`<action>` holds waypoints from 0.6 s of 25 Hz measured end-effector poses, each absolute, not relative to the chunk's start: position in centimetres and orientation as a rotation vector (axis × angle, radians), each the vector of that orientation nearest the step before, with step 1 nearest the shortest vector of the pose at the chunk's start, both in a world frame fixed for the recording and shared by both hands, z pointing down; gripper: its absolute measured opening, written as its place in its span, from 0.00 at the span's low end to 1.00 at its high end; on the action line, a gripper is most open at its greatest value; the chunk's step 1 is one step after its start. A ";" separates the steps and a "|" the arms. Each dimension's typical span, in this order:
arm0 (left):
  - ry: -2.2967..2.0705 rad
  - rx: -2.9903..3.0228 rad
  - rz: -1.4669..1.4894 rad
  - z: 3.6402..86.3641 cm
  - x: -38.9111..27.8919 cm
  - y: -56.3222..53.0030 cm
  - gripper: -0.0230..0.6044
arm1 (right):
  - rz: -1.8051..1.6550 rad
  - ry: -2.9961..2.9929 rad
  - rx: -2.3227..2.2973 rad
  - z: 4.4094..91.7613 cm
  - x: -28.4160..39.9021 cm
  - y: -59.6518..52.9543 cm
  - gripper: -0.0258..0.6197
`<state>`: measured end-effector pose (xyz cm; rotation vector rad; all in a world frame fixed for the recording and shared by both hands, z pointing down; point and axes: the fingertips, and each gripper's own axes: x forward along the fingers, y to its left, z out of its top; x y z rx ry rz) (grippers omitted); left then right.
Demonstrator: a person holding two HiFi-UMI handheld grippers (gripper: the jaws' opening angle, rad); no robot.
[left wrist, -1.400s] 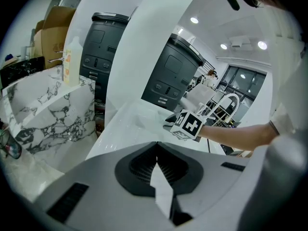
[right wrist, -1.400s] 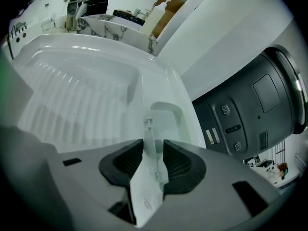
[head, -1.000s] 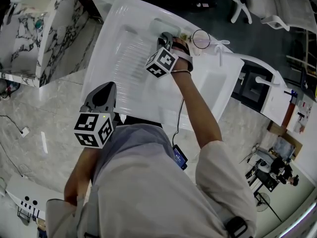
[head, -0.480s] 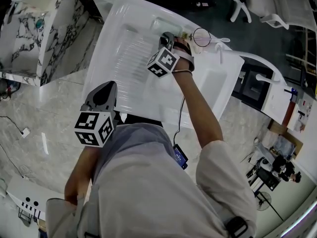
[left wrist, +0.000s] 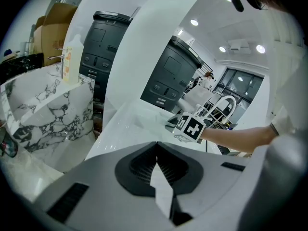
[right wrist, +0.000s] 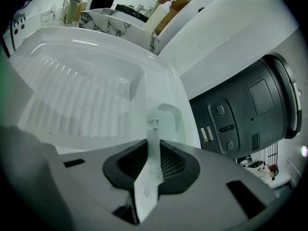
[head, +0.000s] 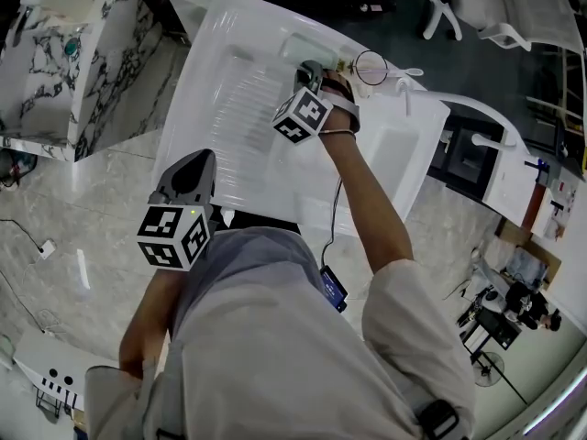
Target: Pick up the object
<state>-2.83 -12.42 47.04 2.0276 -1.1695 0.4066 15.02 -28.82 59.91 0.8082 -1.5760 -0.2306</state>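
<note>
White moulded sink top (head: 229, 136) with a ribbed drainboard fills the middle of the head view, and at its far rim, by a small rounded recess (right wrist: 166, 112), is the slim white plastic object (right wrist: 150, 170). It stands on edge between the fingers (right wrist: 180, 160) of the right gripper (right wrist: 154, 142), its narrow end pointing out toward the recess and its broader end back in the throat. These fingers have just been closing and now press on the object from both sides; whether it touches the sink top cannot be made out. The person's bare arm (head: 367, 200) reaches out over the basin to that gripper. Well apart, at the near edge of the sink top, the left gripper (left wrist: 156, 146) hangs with its fingers brought together and nothing between them. A marble-patterned block (head: 101, 62) stands at the left, and dark grey machines (right wrist: 250, 105) sit beyond the sink
</note>
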 end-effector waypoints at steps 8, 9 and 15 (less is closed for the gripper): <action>-1.166 2.032 0.406 46.9 -3.1 -12.4 0.04 | -0.231 -1.567 0.809 59.8 15.1 -28.6 0.15; -1.166 2.033 0.404 46.9 -3.1 -12.4 0.04 | -0.226 -1.568 0.809 59.8 15.2 -28.6 0.15; -1.161 2.041 0.395 46.8 -3.3 -12.3 0.04 | -0.209 -1.561 0.819 59.9 15.1 -28.0 0.15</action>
